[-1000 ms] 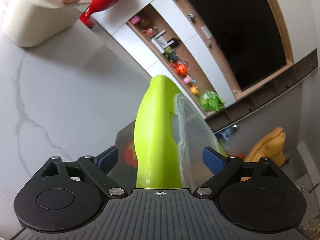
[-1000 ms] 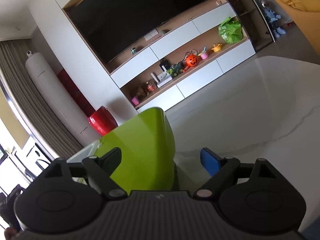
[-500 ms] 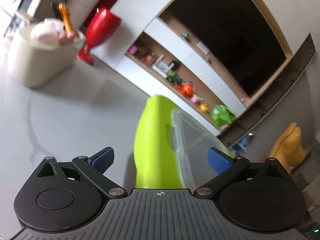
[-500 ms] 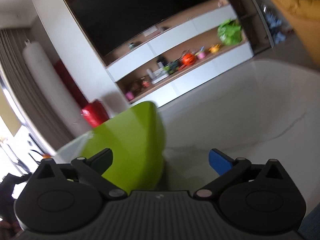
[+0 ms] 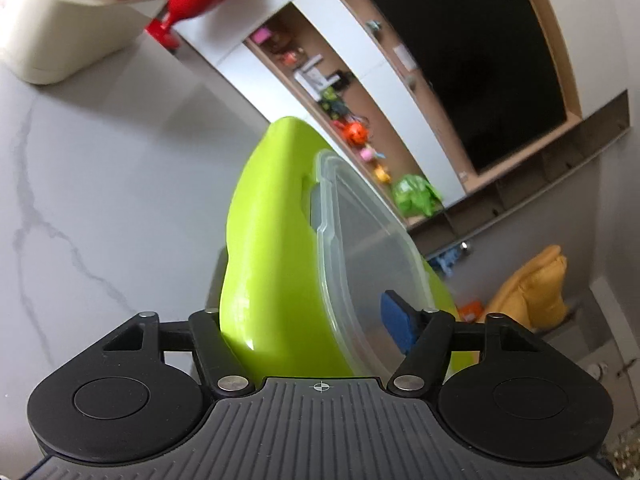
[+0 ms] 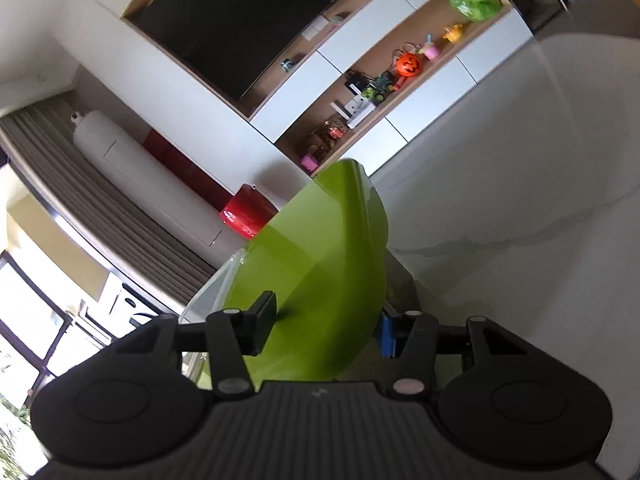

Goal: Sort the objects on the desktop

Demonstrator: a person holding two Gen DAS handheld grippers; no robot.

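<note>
- The left gripper (image 5: 308,316) is clamped across a lime-green plastic box (image 5: 276,240) and its clear lid (image 5: 368,248), which sit directly ahead between the fingers.
- The right gripper (image 6: 326,328) is closed on the same green box (image 6: 320,264), gripping its wall from the other side.
- Risk: the smooth, curved plastic could slide out of the pads, or the lid could pop loose, if the two hands pull unevenly.
- Ahead and left of the left tool stands a cream bin (image 5: 60,32) on the marble table (image 5: 100,160).
- Hidden: the box's contents, its base, and whether it rests on the table.
</note>
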